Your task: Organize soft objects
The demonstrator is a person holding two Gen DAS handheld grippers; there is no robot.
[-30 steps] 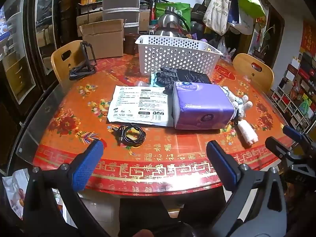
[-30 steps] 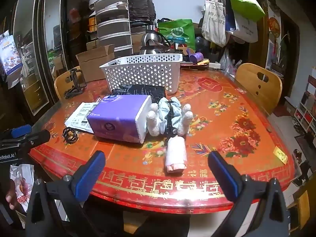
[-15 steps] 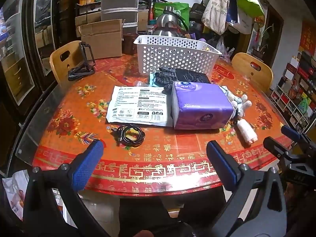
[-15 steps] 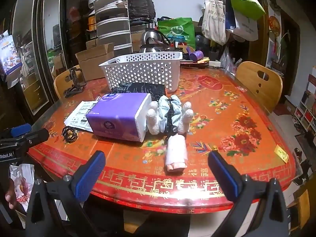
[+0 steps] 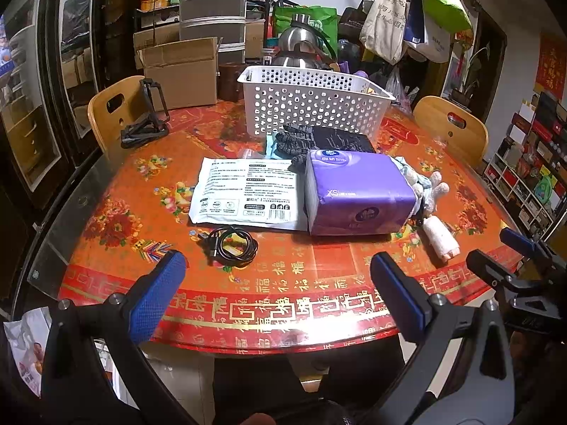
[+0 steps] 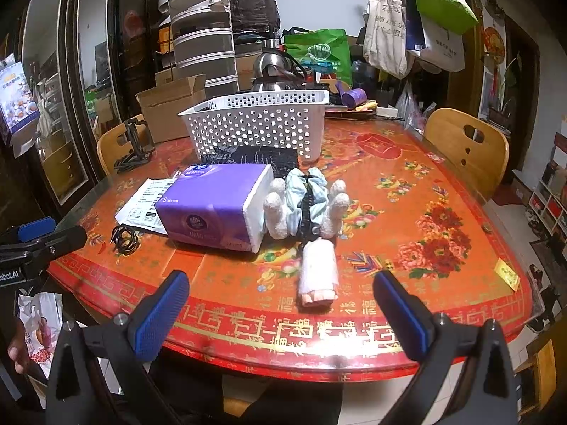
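Note:
A purple tissue pack (image 5: 358, 194) (image 6: 216, 205) lies mid-table. Right of it lie white fuzzy socks with a light-blue cloth (image 6: 306, 205) (image 5: 430, 187) and a rolled pink-white towel (image 6: 317, 272) (image 5: 441, 239). A dark knitted cloth (image 5: 319, 140) (image 6: 255, 157) lies in front of the white perforated basket (image 5: 312, 101) (image 6: 258, 124). My left gripper (image 5: 278, 295) is open and empty at the near table edge. My right gripper (image 6: 281, 313) is open and empty, just short of the towel.
A white printed pouch (image 5: 244, 193) and a coiled black cable (image 5: 230, 246) lie left of the pack. A black stand (image 5: 145, 120), cardboard box (image 5: 180, 71) and kettle (image 5: 301, 44) sit at the back. Wooden chairs (image 6: 467, 148) flank the red table (image 5: 248, 304).
Both grippers have crept slightly forward toward the table. Nothing on the table has moved.

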